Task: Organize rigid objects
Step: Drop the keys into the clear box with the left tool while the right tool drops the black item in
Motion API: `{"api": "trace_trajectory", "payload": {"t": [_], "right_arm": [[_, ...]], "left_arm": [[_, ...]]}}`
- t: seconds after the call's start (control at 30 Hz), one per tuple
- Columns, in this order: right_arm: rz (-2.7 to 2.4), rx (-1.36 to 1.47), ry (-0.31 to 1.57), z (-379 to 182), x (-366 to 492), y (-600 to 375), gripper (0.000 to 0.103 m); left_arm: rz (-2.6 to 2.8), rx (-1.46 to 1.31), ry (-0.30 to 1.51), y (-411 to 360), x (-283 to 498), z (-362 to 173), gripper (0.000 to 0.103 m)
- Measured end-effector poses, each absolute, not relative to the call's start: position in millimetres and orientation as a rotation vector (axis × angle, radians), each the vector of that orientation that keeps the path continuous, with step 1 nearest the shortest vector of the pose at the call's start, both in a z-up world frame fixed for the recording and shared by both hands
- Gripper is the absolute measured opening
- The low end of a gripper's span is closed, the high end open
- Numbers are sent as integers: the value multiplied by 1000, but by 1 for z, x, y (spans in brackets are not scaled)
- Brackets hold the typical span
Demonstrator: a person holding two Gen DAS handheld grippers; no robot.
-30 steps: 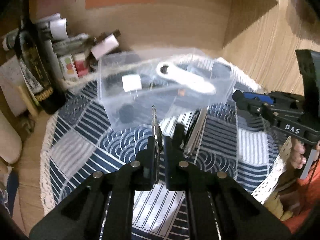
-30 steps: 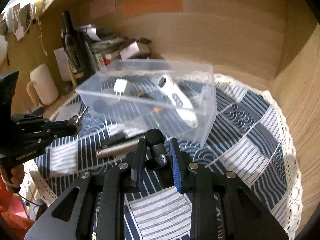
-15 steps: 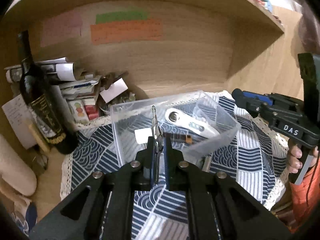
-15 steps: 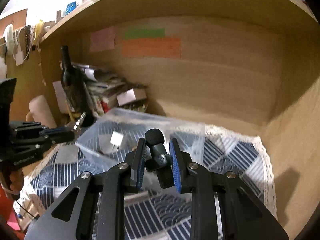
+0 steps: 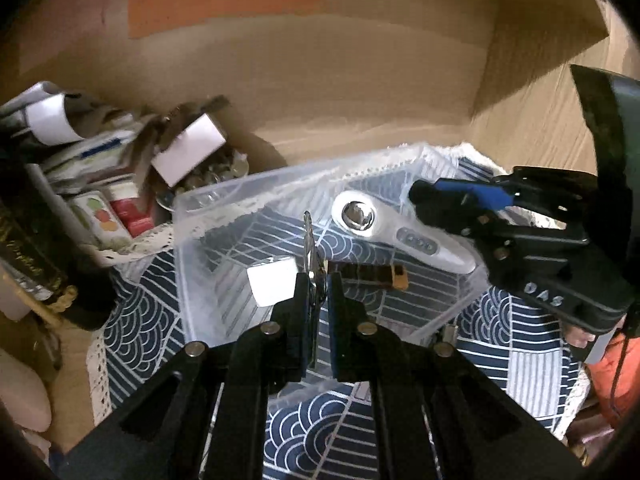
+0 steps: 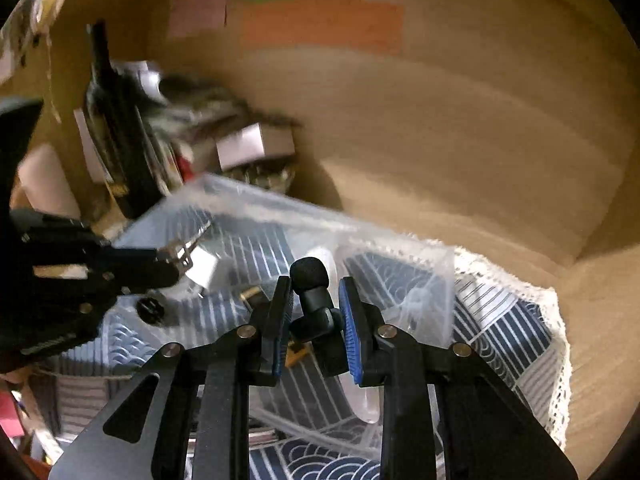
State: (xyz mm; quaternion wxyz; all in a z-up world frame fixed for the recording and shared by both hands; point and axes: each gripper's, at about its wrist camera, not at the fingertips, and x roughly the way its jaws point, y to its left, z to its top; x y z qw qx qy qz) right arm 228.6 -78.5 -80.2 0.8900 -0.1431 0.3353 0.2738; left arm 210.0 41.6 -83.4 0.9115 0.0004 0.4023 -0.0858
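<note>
A clear plastic box stands on the blue patterned cloth. Inside it lie a white handheld device, a white cube charger and a small dark stick with a yellow end. My left gripper is shut on a metal key and hovers over the box's near side. My right gripper is shut on a small black microphone and hovers over the box from the right; it also shows in the left wrist view.
A dark wine bottle and a pile of boxes and papers stand at the back left against the wooden wall. The cloth's lace edge runs at the right. A wooden side wall closes the right.
Both grippers have moved forward and down over the box, each still holding its object. The box fills more of both views than half a second ago.
</note>
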Motion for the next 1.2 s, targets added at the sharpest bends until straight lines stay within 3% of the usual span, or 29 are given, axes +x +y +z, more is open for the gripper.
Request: {"api": "trace_trajectory", "payload": {"t": [0.3,0.47,0.77,0.9,1.2], "right_arm": [[552,-310,748,-95,236,-77,23],[542,-274,715,-82,222,-86,35],[563,-244,612,-62,174,-101,55],[575,-242,616,-72,154,-98,56],[604,-298,758,-130,150,-65,57]], "left_arm": [[-178,16,852,38,217,-94,8],[-182,8,832,37,208,-85,11],[-166,-2,715,40,156,-54,44],[-152,-18,691,47,127,-52,59],[-120,-35,762,61,90,-82,63]]}}
